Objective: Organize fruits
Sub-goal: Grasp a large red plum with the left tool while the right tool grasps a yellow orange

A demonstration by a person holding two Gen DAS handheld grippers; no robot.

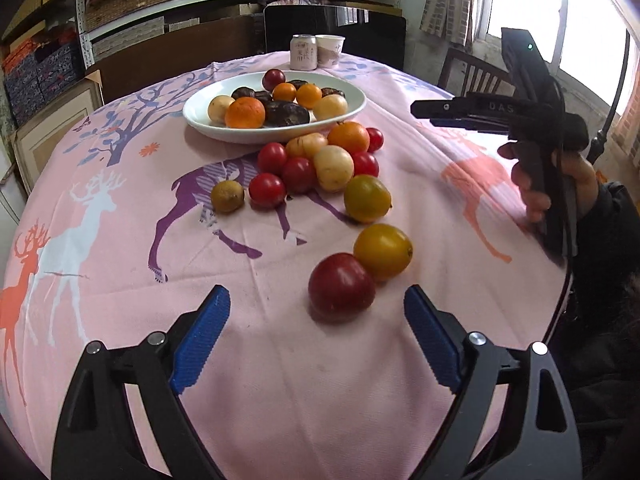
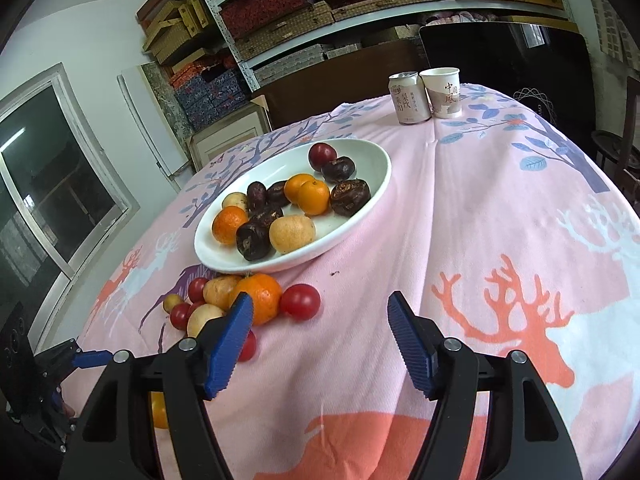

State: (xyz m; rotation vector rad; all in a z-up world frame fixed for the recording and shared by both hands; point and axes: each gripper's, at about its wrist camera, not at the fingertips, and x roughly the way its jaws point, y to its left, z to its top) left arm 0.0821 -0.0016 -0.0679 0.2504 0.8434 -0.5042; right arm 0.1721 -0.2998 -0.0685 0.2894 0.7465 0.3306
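The task stood roughly half done. The white plate (image 1: pixel 276 130) already carried about 10 fruits: oranges, pale yellow ones, dark wrinkled ones and a red plum. A cluster of loose fruits (image 1: pixel 316 160) lay on the pink tablecloth (image 1: pixel 280 380) just in front of the plate, well ahead of the left gripper (image 1: pixel 316 336), with 2 yellow-green fruits trailing back toward it.

Nearest of all, a dark red plum (image 1: pixel 341 286) sat just ahead of the left gripper's blue pads (image 1: pixel 430 340) and slightly right of centre, touching a yellow-orange fruit (image 1: pixel 383 250) behind it. That gripper tilted down at the cloth, jaws spread wide and empty.

The right gripper (image 2: pixel 320 340) also pointed downward, jaws apart with nothing between them; an orange (image 2: pixel 260 296) and a red fruit (image 2: pixel 300 300) lay just beyond its left finger, the plate farther ahead. A hand (image 1: pixel 548 184) held it by the handle.
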